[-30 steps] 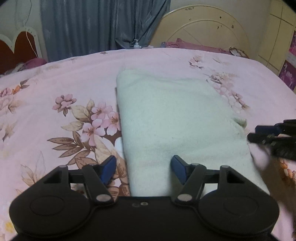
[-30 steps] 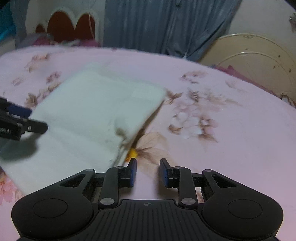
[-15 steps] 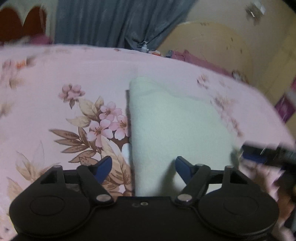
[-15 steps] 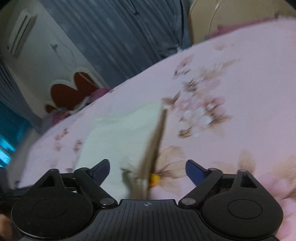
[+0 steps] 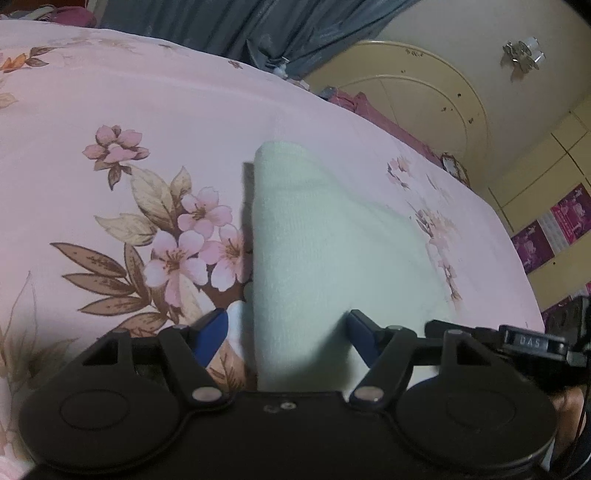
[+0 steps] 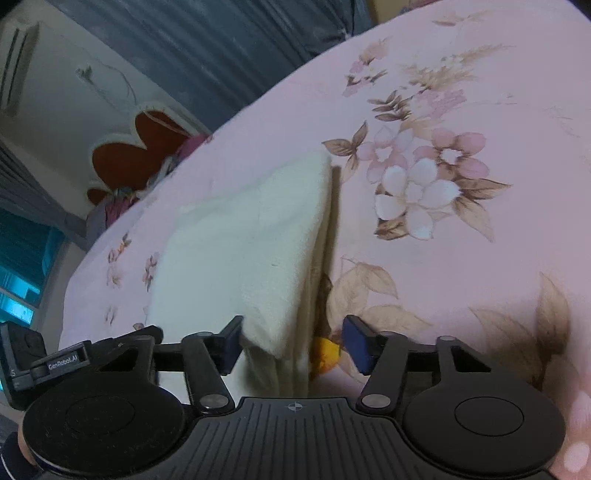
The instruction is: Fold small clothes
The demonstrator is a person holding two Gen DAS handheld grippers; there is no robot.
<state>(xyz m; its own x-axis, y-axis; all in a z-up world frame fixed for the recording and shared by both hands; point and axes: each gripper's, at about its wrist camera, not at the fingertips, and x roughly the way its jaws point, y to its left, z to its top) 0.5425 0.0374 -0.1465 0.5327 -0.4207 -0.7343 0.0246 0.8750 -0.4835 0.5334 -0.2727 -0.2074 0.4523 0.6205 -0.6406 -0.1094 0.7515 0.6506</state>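
A pale folded cloth (image 5: 325,251) lies on the pink flowered bedspread (image 5: 110,110). My left gripper (image 5: 286,332) stands open over the cloth's near left edge. Its left pad is clear of the fabric and the cloth fills the gap up to the right pad. In the right wrist view the cloth (image 6: 240,240) has its near right corner between the jaws of my right gripper (image 6: 293,345). Those jaws are closing: the left pad touches the fabric and the right pad stays apart from it. Each gripper shows at the edge of the other's view: the right gripper (image 5: 532,343), the left gripper (image 6: 55,365).
A small yellow thing (image 6: 325,352) peeks out beside the cloth's near right corner. A cream headboard (image 5: 424,110) and grey-blue curtains (image 5: 240,29) stand behind the bed. A red scalloped board (image 6: 140,147) is at the far left. Bare bedspread lies on both sides of the cloth.
Both grippers rolled and came in over the cloth's near edge. The right jaws went from nearly shut to wide, then narrower, and now straddle the cloth's corner. The left opening stayed the same.
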